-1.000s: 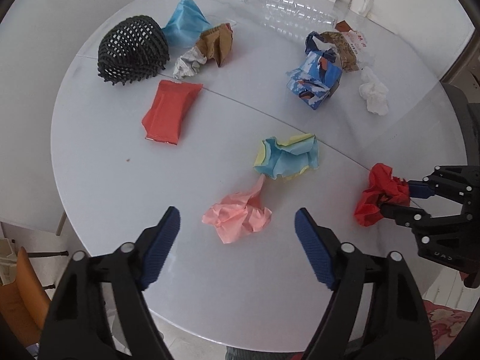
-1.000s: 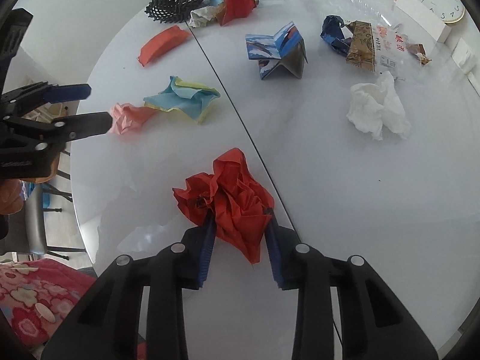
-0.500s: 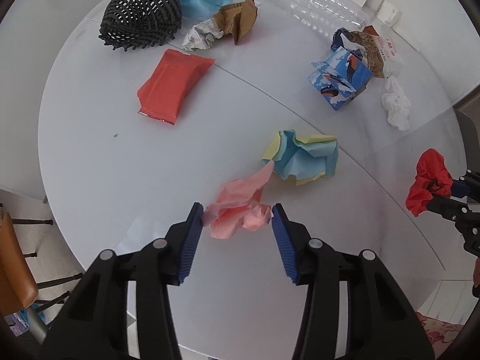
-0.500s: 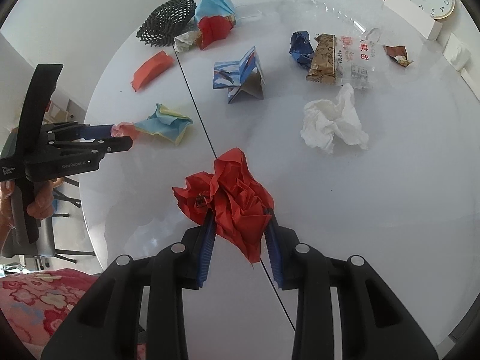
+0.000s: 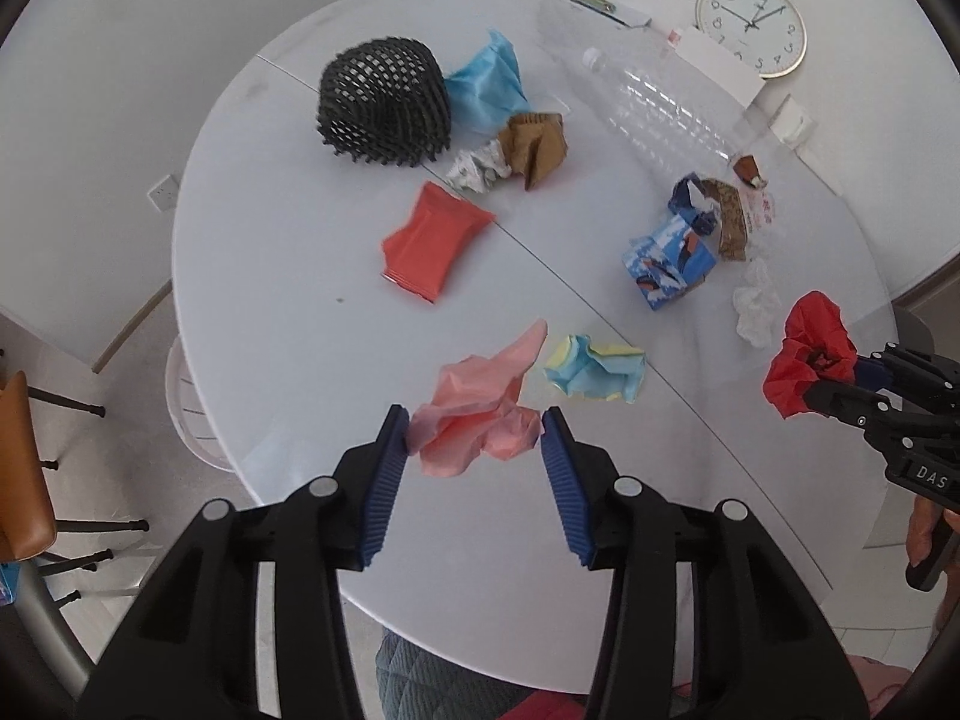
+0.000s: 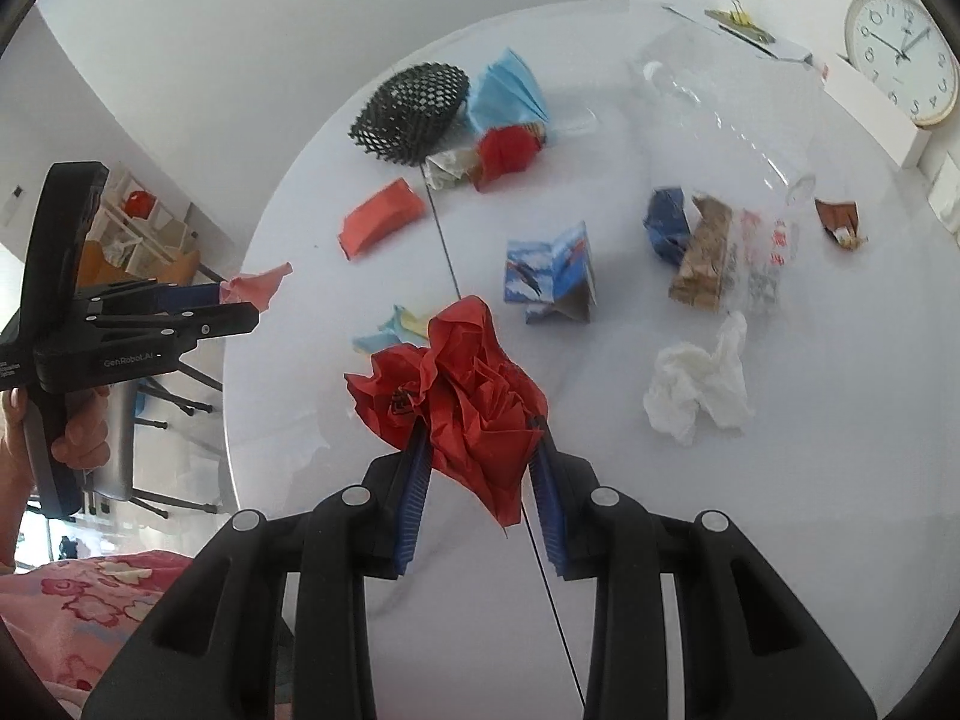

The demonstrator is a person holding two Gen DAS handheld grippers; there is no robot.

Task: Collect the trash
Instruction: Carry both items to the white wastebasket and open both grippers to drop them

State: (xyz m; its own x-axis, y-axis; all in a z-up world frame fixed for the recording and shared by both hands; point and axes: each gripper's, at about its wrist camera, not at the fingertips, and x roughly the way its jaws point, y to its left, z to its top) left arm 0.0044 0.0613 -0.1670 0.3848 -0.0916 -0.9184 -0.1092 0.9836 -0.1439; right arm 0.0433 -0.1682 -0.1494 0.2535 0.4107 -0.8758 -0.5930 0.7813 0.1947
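Observation:
My left gripper [image 5: 474, 429] is shut on a crumpled pink paper [image 5: 474, 414], held up off the round white table [image 5: 288, 312]; the same gripper [image 6: 231, 306] and pink paper [image 6: 258, 288] show at the left of the right wrist view. A crumpled red paper [image 6: 474, 396] is pinched in my right gripper [image 6: 480, 450], also lifted above the table; from the left wrist view that red paper [image 5: 807, 354] hangs at the right edge in the right gripper [image 5: 840, 375]. A blue-and-yellow crumpled paper [image 5: 597, 366] lies on the table just beyond the pink one.
On the table lie a black mesh basket [image 5: 384, 102] on its side, a red packet [image 5: 435, 243], a blue tissue [image 5: 489, 81], a brown wrapper [image 5: 537, 141], a blue printed carton [image 5: 669, 264], a white tissue [image 6: 699, 384], a clear bottle [image 5: 666, 108] and snack bags [image 6: 714, 252]. A chair [image 5: 24, 474] stands left.
My left gripper closed on the pink paper and lifted it off the table. My right gripper rose with the red paper; the table looks farther away in both views.

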